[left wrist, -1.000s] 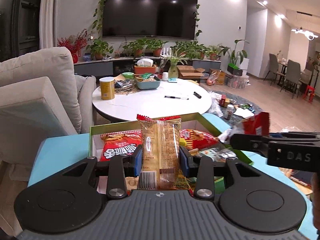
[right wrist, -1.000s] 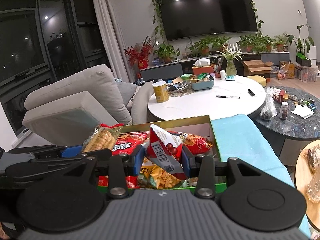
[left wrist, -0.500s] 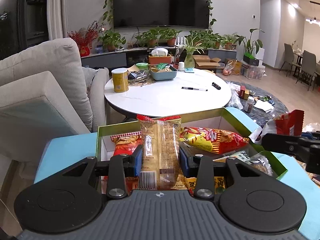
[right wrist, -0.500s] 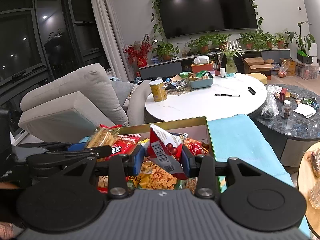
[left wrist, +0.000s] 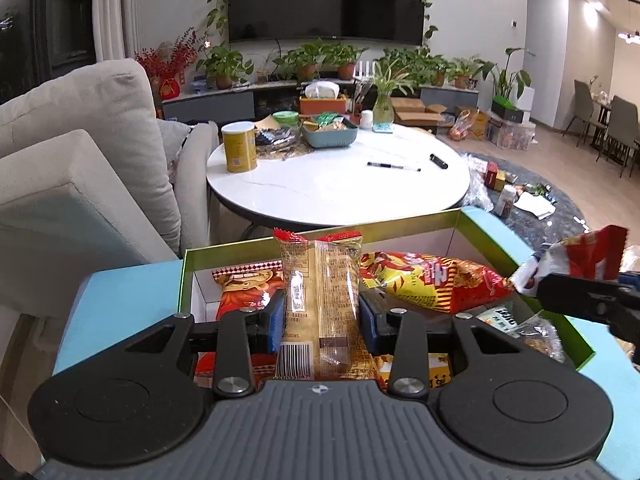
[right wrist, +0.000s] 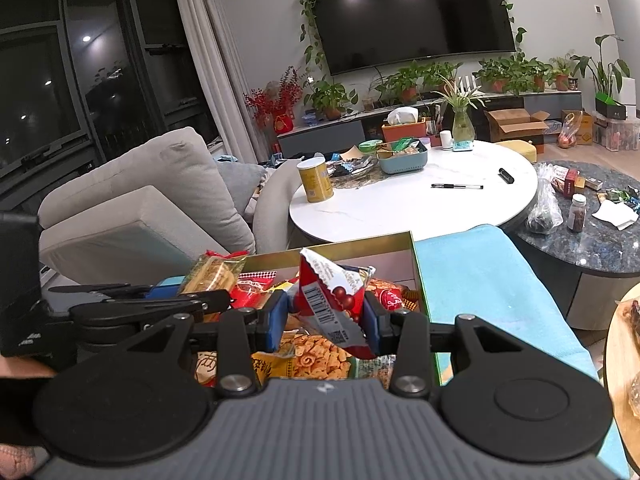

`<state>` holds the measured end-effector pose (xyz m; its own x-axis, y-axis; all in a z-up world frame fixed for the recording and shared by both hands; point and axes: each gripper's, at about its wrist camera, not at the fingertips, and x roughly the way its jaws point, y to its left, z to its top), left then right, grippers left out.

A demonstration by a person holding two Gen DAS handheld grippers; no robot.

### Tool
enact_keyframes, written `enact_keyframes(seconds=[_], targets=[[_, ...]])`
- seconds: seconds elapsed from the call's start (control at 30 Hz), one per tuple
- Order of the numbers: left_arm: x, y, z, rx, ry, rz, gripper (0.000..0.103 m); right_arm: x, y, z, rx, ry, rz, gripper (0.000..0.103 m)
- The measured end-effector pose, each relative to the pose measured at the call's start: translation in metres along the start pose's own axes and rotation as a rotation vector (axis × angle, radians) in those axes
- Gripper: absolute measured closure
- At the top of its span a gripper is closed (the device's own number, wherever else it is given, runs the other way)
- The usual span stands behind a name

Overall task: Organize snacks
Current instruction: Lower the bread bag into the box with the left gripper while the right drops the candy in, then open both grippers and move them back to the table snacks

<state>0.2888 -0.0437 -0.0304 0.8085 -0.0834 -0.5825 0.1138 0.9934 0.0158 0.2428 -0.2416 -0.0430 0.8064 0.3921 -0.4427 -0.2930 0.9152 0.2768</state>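
Both packets hang over the green box (left wrist: 516, 240)! Left gripper (left wrist: 322, 316) clamps a clear golden biscuit packet (left wrist: 320, 280), upright; right gripper (right wrist: 326, 316) pinches a crumpled red-and-white chocolate pouch (right wrist: 332, 300). Best lowered into free gaps, laid flat, not dropped on the chips.

A green-rimmed box (left wrist: 516, 258) is crowded with snack bags, leaving bare floor only at its far left corner. Blue cloth (right wrist: 488, 280) lies open on its right; a sofa (left wrist: 80, 168) blocks the left.
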Motion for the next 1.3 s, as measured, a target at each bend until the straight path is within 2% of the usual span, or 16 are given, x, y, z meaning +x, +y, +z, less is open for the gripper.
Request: enact_keyframes(seconds=[0.13, 0.4, 0.5, 0.57, 0.67, 0.8, 0.87, 0.97, 1.13, 1.3], targets=[[0.010, 0.001, 0.000, 0.016, 0.005, 0.057, 0.068, 0.001, -0.001, 0.000, -0.001, 0.000, 0.002, 0.037], [0.023, 0.000, 0.005, -0.027, 0.029, 0.022, 0.067, 0.006, -0.004, 0.001, 0.014, 0.005, -0.001, 0.037], [0.026, 0.000, 0.006, -0.074, 0.043, -0.023, 0.055, 0.007, -0.005, 0.001, 0.016, 0.006, -0.001, 0.037], [0.024, 0.001, 0.007, -0.088, 0.038, -0.024, 0.045, 0.008, -0.005, 0.001, 0.017, 0.009, -0.001, 0.037], [0.016, 0.005, 0.007, -0.096, 0.005, 0.006, 0.039, 0.010, -0.005, 0.000, 0.017, 0.012, 0.001, 0.037], [0.003, 0.016, 0.006, -0.139, -0.017, 0.008, 0.033, 0.012, -0.005, 0.000, 0.017, 0.018, 0.005, 0.036], [-0.004, 0.019, 0.003, -0.148, -0.033, 0.013, 0.024, 0.013, -0.004, -0.001, 0.014, 0.023, 0.005, 0.036], [-0.016, 0.019, -0.002, -0.135, -0.062, 0.020, 0.018, 0.016, -0.003, -0.001, 0.011, 0.028, 0.002, 0.036], [-0.028, 0.014, -0.011, -0.094, -0.082, 0.004, 0.016, 0.019, -0.004, 0.000, 0.019, 0.033, -0.002, 0.036], [-0.031, 0.013, -0.016, -0.097, -0.078, -0.003, 0.015, 0.015, -0.005, -0.001, 0.036, 0.015, -0.012, 0.036]])
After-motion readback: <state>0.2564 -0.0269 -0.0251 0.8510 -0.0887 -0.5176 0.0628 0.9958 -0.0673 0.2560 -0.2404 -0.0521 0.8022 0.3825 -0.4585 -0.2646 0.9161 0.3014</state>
